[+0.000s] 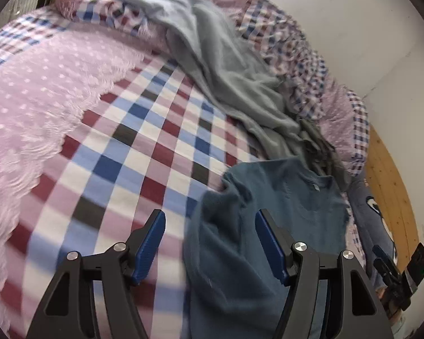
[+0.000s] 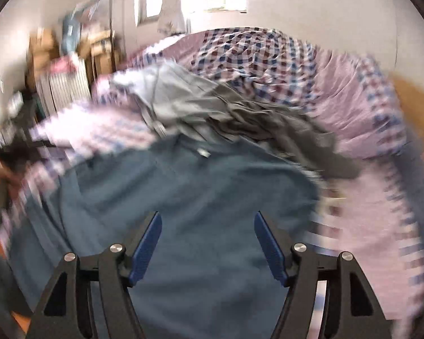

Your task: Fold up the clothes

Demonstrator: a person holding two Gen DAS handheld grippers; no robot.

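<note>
A teal-blue T-shirt lies rumpled on the checked bed, its collar and label toward the far side. My left gripper hovers open over the shirt's left edge, nothing between its blue pads. In the right wrist view the same T-shirt fills the foreground, and my right gripper stands open above its middle, holding nothing. Behind the shirt a pile of grey clothes stretches across the bed, and the same grey clothes show in the right wrist view. The right wrist view is blurred by motion.
The bed carries a red, blue and white checked sheet and a pink dotted lace blanket at left. A wooden floor and white wall lie right of the bed. Furniture and clutter stand at the far left by a window.
</note>
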